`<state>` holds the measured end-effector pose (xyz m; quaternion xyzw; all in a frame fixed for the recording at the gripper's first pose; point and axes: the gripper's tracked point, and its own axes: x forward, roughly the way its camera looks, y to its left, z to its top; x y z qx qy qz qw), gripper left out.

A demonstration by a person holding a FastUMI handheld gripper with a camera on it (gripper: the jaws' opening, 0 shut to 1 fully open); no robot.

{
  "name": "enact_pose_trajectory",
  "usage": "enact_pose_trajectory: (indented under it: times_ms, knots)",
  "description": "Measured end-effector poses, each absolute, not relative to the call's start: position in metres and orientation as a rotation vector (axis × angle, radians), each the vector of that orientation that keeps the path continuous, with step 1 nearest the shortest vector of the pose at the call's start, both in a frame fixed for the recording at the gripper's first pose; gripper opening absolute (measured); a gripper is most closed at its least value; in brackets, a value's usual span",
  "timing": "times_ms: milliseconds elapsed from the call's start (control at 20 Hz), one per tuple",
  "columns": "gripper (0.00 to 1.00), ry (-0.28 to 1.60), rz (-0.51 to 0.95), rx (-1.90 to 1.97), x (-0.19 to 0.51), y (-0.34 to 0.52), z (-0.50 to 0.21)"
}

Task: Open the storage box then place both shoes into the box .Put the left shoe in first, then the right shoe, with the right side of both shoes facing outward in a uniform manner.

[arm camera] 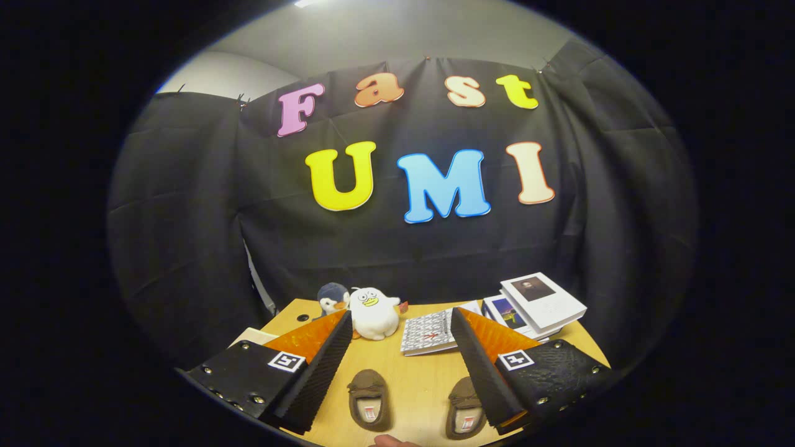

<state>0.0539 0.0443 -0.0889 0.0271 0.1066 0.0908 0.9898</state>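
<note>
While the gripper (pixel 400 347) hangs wide open and empty above the wooden table (pixel 413 379), two brown shoes (pixel 369 399) (pixel 464 415) lie side by side on it between the fingers. Beyond the left shoe sit a penguin toy (pixel 333 298) and white duck plush (pixel 373 312); right of the plush lie a patterned booklet (pixel 426 333) and stacked books (pixel 540 304).

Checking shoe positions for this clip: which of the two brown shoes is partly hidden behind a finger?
The brown shoe beside the right finger of the open hand-held gripper; the finger overlaps it. The other shoe lies fully visible between the fingers.
</note>
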Motion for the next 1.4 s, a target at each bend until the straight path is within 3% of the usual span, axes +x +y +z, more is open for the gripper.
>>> enact_pose_trajectory:
  times_ms: [450, 800, 1100, 1400]
  knots:
    - [0.99, 0.491, 0.475, 0.228, 0.064, 0.119, -0.173]
    - [0.97, 0.810, 0.743, 0.502, 0.048, 0.191, -0.240]
    - [0.97, 1.025, 0.818, 0.635, 0.049, 0.229, -0.301]
    - [0.97, 1.102, 0.861, 0.733, 0.061, 0.266, -0.327]
